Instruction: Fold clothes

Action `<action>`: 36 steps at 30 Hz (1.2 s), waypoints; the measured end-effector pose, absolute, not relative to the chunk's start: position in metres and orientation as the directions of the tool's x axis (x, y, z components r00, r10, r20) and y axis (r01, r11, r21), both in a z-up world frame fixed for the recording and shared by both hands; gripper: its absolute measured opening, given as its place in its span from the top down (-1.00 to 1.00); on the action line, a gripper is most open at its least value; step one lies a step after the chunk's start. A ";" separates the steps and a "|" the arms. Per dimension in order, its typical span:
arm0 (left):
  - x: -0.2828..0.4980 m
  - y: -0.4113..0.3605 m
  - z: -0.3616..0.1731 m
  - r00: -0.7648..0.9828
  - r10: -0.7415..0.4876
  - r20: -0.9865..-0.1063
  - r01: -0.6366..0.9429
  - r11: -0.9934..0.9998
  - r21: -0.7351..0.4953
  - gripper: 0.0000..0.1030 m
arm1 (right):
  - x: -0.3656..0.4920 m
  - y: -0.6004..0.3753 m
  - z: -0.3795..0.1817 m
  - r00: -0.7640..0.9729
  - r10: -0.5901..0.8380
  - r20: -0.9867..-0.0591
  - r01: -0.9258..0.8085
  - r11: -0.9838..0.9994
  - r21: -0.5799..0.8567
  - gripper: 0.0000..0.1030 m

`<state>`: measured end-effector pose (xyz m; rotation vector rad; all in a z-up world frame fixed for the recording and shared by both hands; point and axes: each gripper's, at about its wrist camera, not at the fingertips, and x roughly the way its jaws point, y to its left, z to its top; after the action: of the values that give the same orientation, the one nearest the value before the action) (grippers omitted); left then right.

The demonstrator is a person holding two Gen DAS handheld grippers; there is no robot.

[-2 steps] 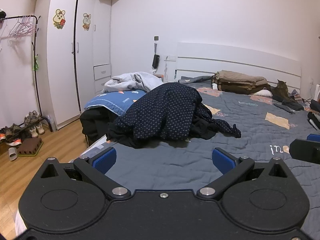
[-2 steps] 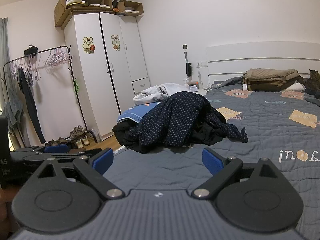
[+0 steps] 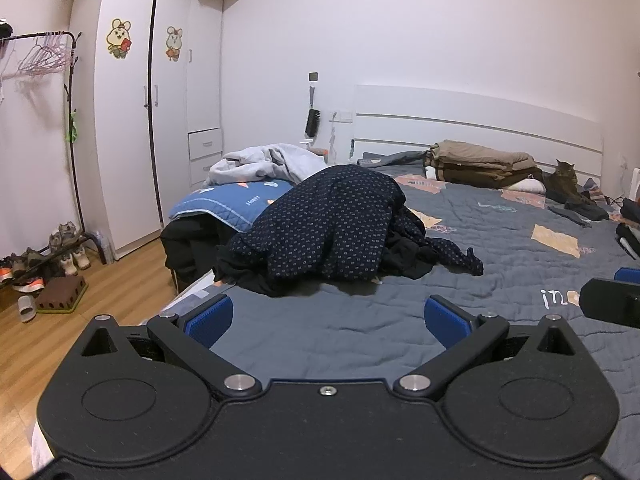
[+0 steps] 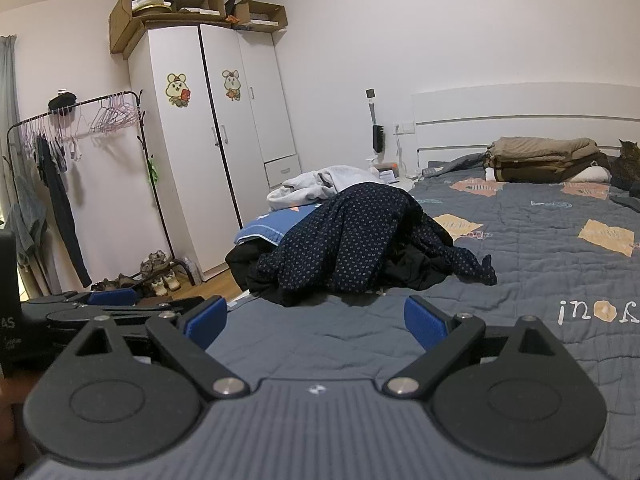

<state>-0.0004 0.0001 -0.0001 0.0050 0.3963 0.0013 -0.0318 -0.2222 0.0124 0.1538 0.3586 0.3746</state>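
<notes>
Garment: crumpled navy dotted cloth garment [image 3: 332,224] heaped on the grey quilted bedspread [image 3: 520,280], ahead of you.
Left gripper [image 3: 327,316]: your blue-padded jaws spread, empty.
Right gripper [image 4: 316,318]: likewise spread, empty.
Background: white wardrobe [image 4: 224,136].

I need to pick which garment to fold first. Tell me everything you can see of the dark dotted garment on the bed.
The dotted navy garment is thin, soft-looking fabric with a small pale repeating print. It lies unfolded, draped in a mound over black clothing on the grey quilt, one twisted end trailing right. A blue quilt sits behind it. Neither tool touches it.
</notes>
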 end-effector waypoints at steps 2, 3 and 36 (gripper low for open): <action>0.001 -0.001 0.001 0.923 0.006 -0.385 -0.003 1.000 0.008 -1.00 | -0.031 -0.223 0.011 0.869 0.384 -0.313 -0.330 0.920 0.212 -0.85; 0.001 -0.001 0.001 0.923 0.008 -0.385 -0.004 1.000 0.009 -1.00 | -0.031 -0.223 0.011 0.869 0.384 -0.313 -0.330 0.920 0.213 -0.85; 0.000 -0.004 0.003 0.917 0.014 -0.398 -0.006 1.000 0.022 -1.00 | -0.032 -0.217 0.011 0.863 0.394 -0.318 -0.341 0.916 0.209 -0.85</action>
<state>-0.0001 -0.0040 0.0031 0.0201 0.4091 0.0107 -0.0323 -0.2170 0.0111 0.1478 0.3641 0.3866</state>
